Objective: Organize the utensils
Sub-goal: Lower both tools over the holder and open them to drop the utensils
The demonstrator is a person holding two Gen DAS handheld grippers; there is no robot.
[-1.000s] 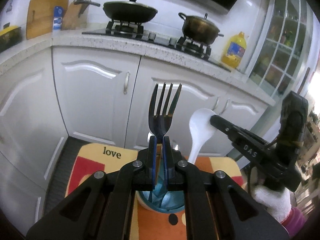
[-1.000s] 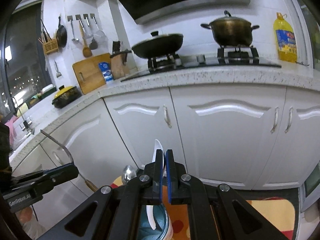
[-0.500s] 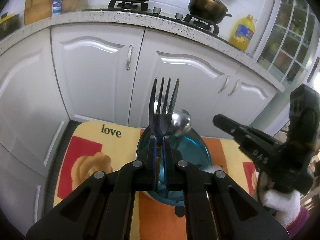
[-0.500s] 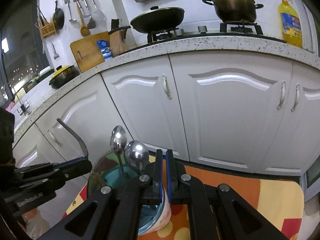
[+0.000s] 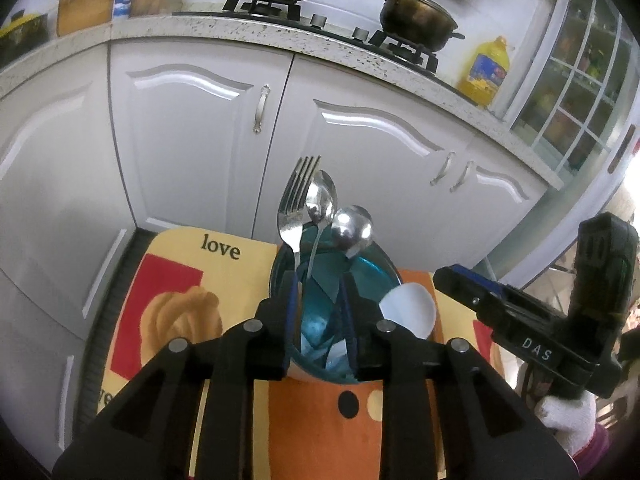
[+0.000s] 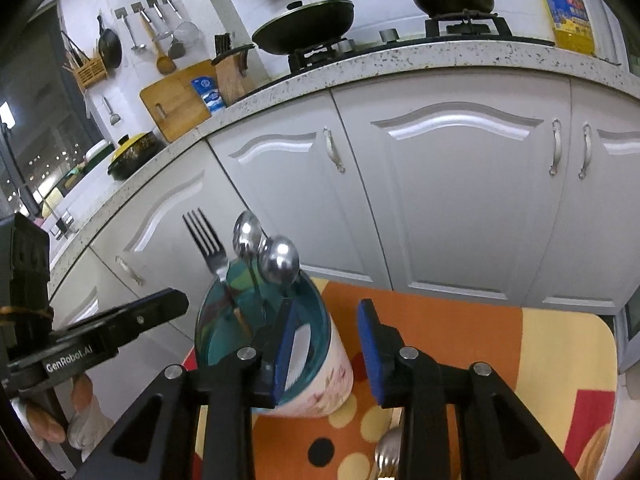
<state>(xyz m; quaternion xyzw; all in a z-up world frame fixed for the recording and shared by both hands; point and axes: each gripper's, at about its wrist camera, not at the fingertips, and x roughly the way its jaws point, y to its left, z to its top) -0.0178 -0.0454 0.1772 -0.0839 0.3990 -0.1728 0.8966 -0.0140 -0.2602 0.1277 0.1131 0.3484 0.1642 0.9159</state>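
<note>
A cup (image 5: pixel 385 265) with a teal inside stands on the mat below both grippers. In it stand a steel fork (image 5: pixel 297 200), a long steel spoon (image 5: pixel 321 199), a round steel spoon (image 5: pixel 353 225) and a white spoon (image 5: pixel 408 312). My left gripper (image 5: pixel 320 318) hangs over the cup's rim, its jaws opening; the fork's handle runs down beside the left finger, no pad pressing it. My right gripper (image 6: pixel 326 344) is over the cup (image 6: pixel 334 376), jaws opening, with the white spoon (image 6: pixel 298 350) loose beside its left pad. The fork (image 6: pixel 208 245) leans left.
The cup stands on an orange and yellow mat (image 5: pixel 220 246) in front of white cabinet doors (image 5: pixel 192 128). A metal object (image 6: pixel 387 456) lies on the mat at the bottom edge. The other gripper (image 5: pixel 454 282) and a gloved hand (image 5: pixel 568 428) are close on the right.
Both grippers have sunk toward the cup. The fork and the white spoon went down into it, and both pairs of jaws have parted and let them go.
</note>
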